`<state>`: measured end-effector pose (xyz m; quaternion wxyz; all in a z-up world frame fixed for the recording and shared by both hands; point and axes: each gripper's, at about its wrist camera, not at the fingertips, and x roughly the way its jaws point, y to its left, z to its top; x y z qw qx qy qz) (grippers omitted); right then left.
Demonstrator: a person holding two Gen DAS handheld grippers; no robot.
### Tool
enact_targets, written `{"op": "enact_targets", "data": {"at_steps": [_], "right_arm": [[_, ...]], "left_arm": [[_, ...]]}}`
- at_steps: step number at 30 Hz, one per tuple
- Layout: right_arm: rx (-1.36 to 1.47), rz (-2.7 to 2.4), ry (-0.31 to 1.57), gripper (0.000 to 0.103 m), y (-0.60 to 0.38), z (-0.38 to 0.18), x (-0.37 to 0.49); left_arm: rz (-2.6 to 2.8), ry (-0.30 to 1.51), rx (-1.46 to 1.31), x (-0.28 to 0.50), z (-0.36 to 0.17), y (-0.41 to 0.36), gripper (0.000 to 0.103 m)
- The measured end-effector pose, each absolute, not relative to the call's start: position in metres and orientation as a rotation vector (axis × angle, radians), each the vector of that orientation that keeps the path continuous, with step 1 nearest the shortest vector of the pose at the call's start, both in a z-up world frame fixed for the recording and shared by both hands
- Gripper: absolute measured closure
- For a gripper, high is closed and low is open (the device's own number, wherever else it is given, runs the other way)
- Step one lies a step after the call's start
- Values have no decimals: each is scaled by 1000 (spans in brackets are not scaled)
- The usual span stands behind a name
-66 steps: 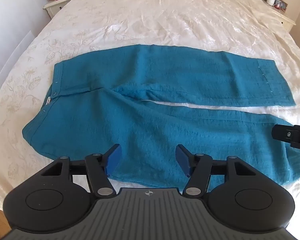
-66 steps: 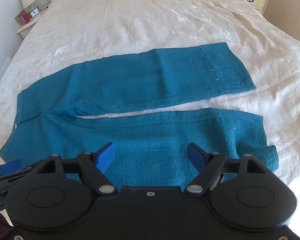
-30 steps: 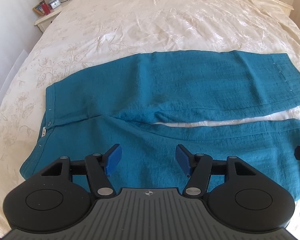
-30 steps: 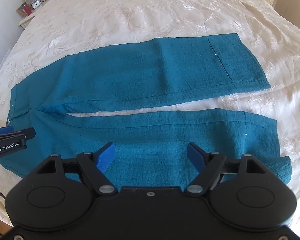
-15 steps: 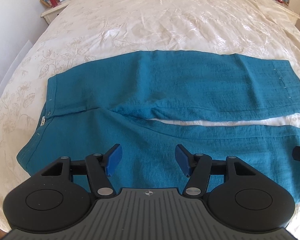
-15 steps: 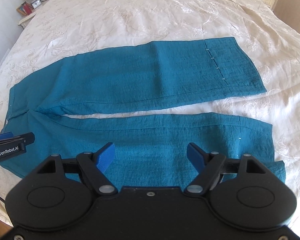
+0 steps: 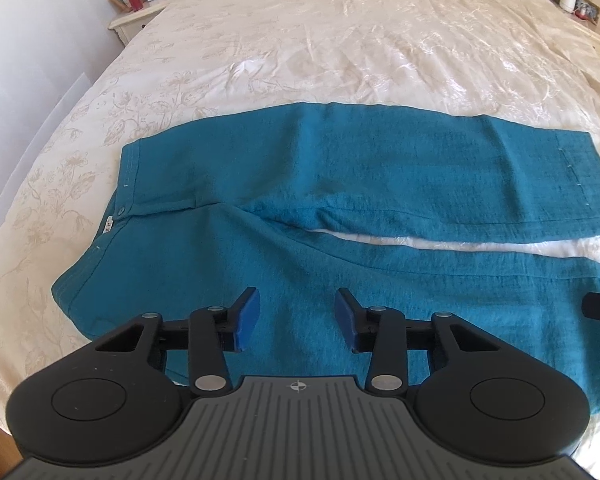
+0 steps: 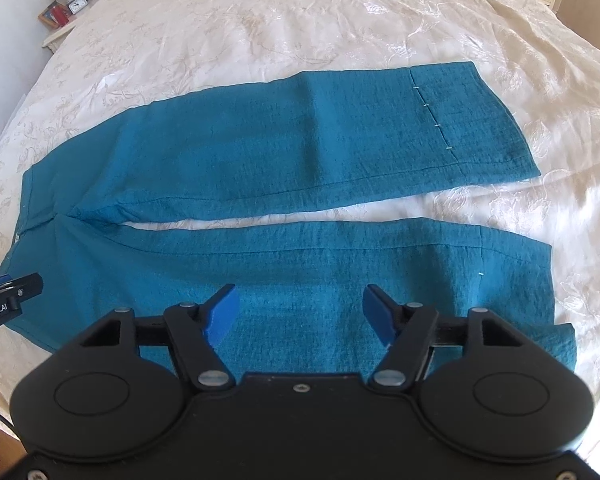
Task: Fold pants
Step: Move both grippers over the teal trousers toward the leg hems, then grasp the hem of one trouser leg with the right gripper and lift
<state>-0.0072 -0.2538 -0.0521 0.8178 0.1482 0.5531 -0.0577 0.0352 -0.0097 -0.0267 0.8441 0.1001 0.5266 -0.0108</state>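
Teal pants [image 7: 228, 184] are laid flat across the bed [image 7: 340, 40] near its foot edge, waistband toward the left edge, legs parted by a narrow strip of bedspread. The left gripper [image 7: 297, 319] is held above the seat, the right gripper [image 8: 300, 314] above the near leg; both jaws are spread wide, nothing grasped.

Teal pants [image 7: 300, 184] on cream floral bedspread [image 7: 340, 32]; blue-tipped black tongs [image 7: 297, 320].
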Motion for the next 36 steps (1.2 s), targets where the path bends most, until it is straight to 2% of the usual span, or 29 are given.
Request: {"op": "enact_targets", "data": {"at_steps": [4,14,25,36], "right_arm": [[327,-126,1216,39,-261,-63,-10],[355,-170,1244,39,-297,-73,12],[469,-283,1187,39,-359,-86,133],[674,-488,1179,38,-421,-147,264]], "left_arm": [[-16,1128,192,31,-32,-11,64],[-36,1187,191,46,-46,-28,64],[-28,1187,199,109,-65,-28,64],[-2,1243,191,156,-108,-20,64]]}}
